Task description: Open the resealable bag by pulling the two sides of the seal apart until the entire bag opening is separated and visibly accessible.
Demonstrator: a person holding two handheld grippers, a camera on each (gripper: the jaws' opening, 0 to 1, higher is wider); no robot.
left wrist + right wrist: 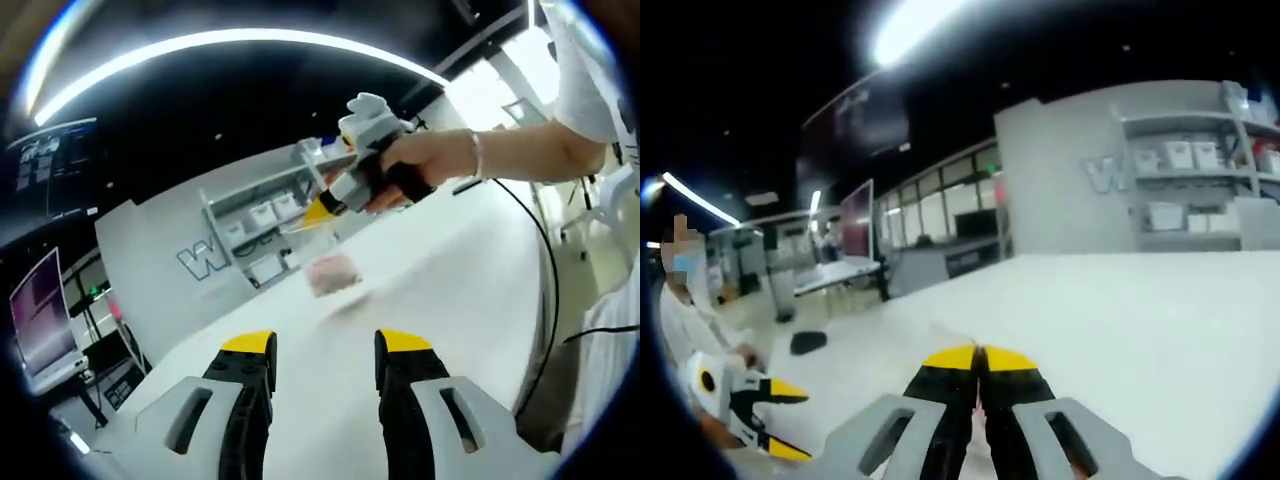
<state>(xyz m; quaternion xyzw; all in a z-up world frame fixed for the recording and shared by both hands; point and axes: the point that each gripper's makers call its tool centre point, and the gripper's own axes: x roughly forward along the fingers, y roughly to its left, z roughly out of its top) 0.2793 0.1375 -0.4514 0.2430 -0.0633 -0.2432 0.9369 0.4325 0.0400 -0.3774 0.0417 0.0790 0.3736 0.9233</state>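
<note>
You're working in a lab or open tech office: a long white desk (1120, 320) runs toward a grey wall (1060, 170) with big lettering and shelves (1185, 180) of white boxes. A black ceiling carries strip lights (230, 45) (one long arc), and behind you stand glass partitions (940, 215), a monitor (42, 320) and more tables.

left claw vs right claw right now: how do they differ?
The left claw stands open with nothing between its jaws; the right claw is shut. The left claw hangs back from the bag on the white table; the right claw is raised above it. Both have yellow tips.
</note>
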